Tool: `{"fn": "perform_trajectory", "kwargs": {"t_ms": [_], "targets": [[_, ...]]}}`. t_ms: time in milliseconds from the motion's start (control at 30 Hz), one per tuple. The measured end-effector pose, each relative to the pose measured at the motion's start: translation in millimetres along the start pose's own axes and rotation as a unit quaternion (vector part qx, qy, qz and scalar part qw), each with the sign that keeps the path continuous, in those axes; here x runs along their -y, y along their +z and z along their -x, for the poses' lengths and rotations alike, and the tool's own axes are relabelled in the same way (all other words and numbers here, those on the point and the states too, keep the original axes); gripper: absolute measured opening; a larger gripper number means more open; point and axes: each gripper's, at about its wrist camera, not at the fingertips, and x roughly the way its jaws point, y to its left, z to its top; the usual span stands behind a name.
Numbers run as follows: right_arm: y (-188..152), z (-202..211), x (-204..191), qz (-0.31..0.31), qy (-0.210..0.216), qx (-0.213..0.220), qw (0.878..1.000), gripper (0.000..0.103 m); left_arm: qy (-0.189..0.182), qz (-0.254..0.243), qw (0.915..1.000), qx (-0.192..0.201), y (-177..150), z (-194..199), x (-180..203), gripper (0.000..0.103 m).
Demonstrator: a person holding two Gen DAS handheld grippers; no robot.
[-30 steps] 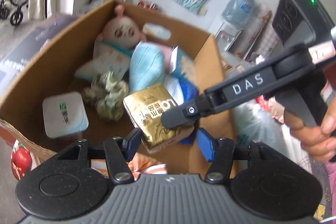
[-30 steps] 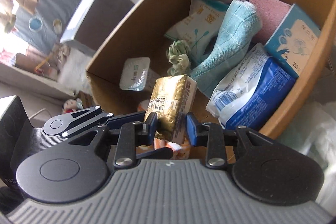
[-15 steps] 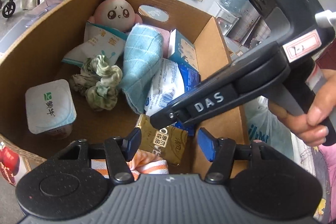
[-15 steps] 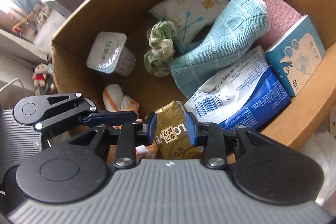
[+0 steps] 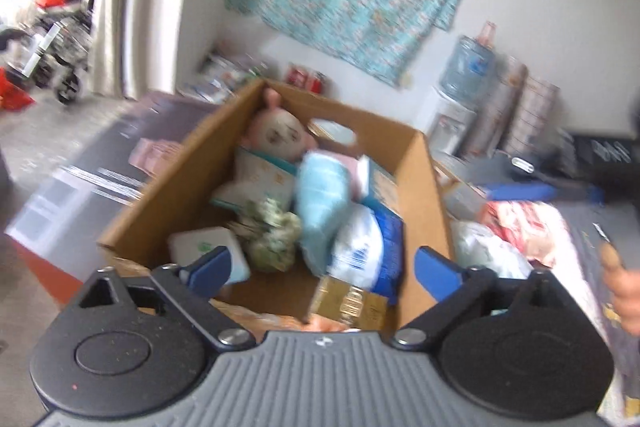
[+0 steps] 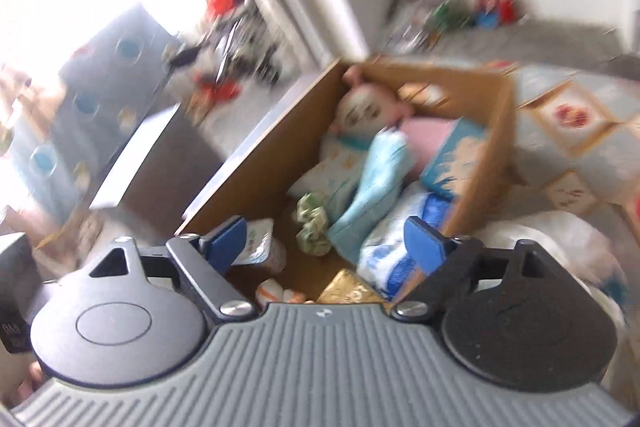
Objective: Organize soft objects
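Both grippers, left gripper and right gripper, had just opened wide and empty, because the gold pack now lay released in the cardboard box.

Ahead of and below the left gripper stands a cardboard box. In its far corner sits a plush doll; nearer, a rolled towel leans over a plastic pack to its right. Left of the towel lies a scrunchie, and left of that a sealed cup. Closest to the gripper lies a foil pack, seemingly against the near wall, though blur makes this uncertain.
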Motion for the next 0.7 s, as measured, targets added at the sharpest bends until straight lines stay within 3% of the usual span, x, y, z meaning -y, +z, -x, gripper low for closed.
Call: {"fn": "perform_trajectory", "kwargs": {"t_ms": [133, 233, 367, 467, 567, 700], "targets": [[-43, 45, -7, -0.023, -0.066, 0.068, 0.995, 0.102, 0.027, -0.01, 0.9994, 0.02, -3, 27, -3, 0.103], [-78, 64, -12, -0.031, -0.121, 0.098, 0.987, 0.102, 0.043, -0.001, 0.9991, 0.003, -7, 38, -2, 0.103], [-120, 75, -26, -0.014, -0.21, 0.12, 0.97, 0.102, 0.08, 0.007, 0.9968, -0.005, -16, 50, -2, 0.103], [-144, 78, -34, -0.005, -0.24, 0.12, 0.963, 0.102, 0.109, -0.006, 0.994, 0.003, -20, 57, 5, 0.103], [-158, 86, -42, 0.002, -0.262, 0.126, 0.957, 0.102, 0.107, -0.033, 0.9935, 0.02, -23, 64, 15, 0.103], [-165, 98, -55, 0.001, -0.311, 0.149, 0.939, 0.102, 0.081, -0.077, 0.993, 0.039, -28, 68, 29, 0.103]]}}
